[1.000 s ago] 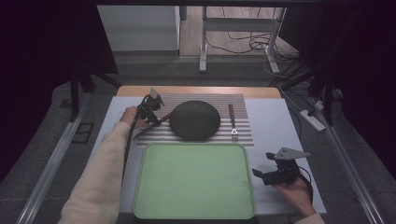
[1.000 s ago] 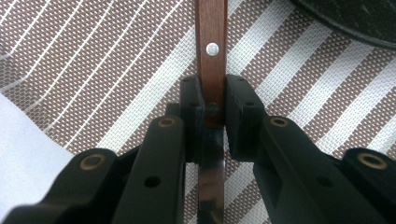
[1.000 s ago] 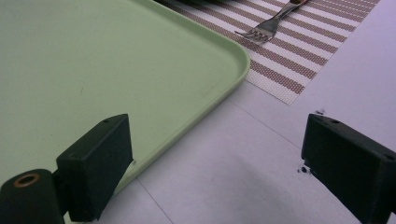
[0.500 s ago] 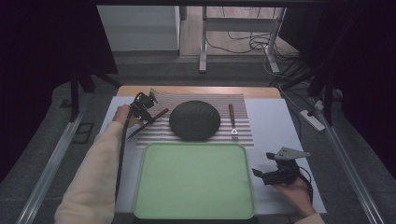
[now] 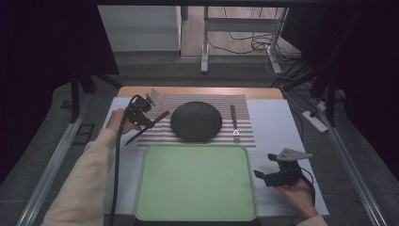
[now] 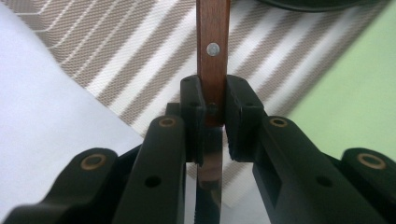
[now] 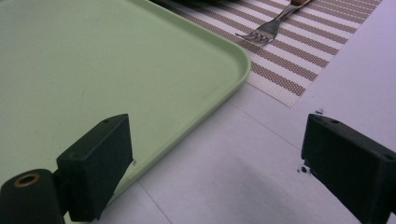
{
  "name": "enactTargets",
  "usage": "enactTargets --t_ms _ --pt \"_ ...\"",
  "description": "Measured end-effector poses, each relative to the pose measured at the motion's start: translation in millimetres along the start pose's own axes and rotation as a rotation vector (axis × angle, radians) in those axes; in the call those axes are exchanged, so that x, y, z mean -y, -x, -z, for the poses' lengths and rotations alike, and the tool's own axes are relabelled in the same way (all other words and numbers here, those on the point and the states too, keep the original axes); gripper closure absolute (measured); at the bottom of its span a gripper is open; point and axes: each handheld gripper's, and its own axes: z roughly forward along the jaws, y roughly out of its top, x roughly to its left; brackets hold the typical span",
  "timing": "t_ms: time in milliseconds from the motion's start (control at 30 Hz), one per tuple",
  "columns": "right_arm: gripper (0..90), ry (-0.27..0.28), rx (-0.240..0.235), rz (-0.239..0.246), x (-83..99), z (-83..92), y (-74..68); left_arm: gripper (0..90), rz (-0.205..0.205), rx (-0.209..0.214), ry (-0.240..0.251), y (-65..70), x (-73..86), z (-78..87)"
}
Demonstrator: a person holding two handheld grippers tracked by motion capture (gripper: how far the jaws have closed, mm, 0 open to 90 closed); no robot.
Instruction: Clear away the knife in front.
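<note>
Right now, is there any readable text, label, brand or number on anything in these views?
None readable. The knife handle shows a plain rivet, no brand. The green tray, striped placemat, dark plate and fork carry no marks, nor does either gripper body.

- One knife (image 5: 147, 127), clamped in my left gripper (image 5: 141, 114) at about ten o'clock on the table; my own camera shows its wooden handle (image 6: 213, 56) pinched between my jaws, with one rivet in it.
- One fork (image 5: 234, 122), at about one o'clock, lying on the mat.
- One dark round plate (image 5: 196, 121), at twelve o'clock, between knife and fork.
- One striped mat (image 5: 244, 138) under the plate and fork.
- One green tray (image 5: 195, 181), at six o'clock, nothing on it.
- One white table (image 5: 277, 125) beneath it all.
- Two grippers, both mine: the left with the knife, the right gripper (image 5: 272, 175) at four o'clock, jaws spread wide.
</note>
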Motion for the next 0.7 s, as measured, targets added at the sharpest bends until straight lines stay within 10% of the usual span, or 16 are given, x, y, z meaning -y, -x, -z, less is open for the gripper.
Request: enactTargets --t_ms 700 --pt "10.4 0.005 -0.034 0.015 -9.4 -11.8 -0.8 77.6 -0.12 0.051 0.015 92.5 17.9 7.8"
